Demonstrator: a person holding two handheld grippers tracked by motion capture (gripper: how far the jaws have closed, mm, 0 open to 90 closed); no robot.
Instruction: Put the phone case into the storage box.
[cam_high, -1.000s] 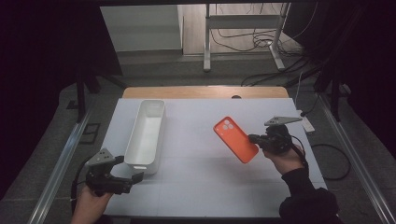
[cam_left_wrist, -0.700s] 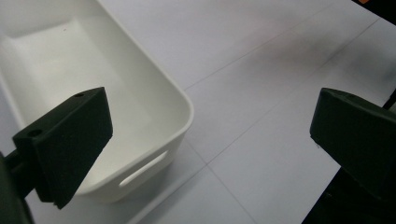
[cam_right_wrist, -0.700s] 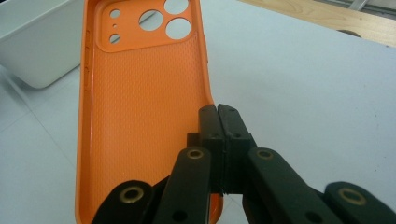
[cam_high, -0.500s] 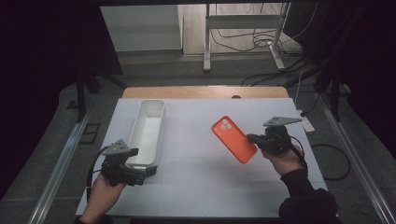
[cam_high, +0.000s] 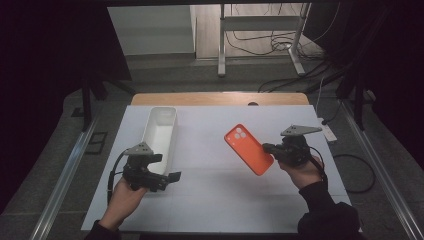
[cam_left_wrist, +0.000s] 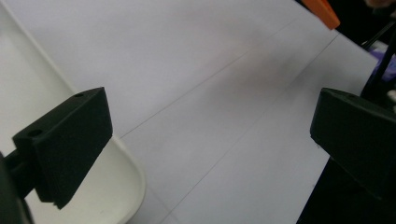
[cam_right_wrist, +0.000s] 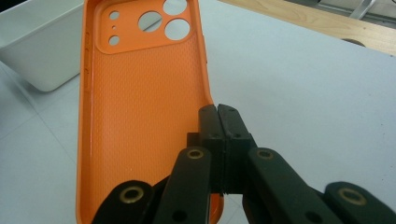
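Orange phone case (cam_right_wrist: 140, 116), bottom edge hidden behind the clamped right tool (cam_right_wrist: 218, 116).

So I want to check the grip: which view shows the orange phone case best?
The right gripper view: the orange phone case is close, its edge pinched by the right tongs. The high view shows it small; the left gripper view, a corner.

White bin (cam_high: 159, 131) blocks table's left; bare tabletop (cam_high: 210, 165) between bin and phone case (cam_high: 248, 149).
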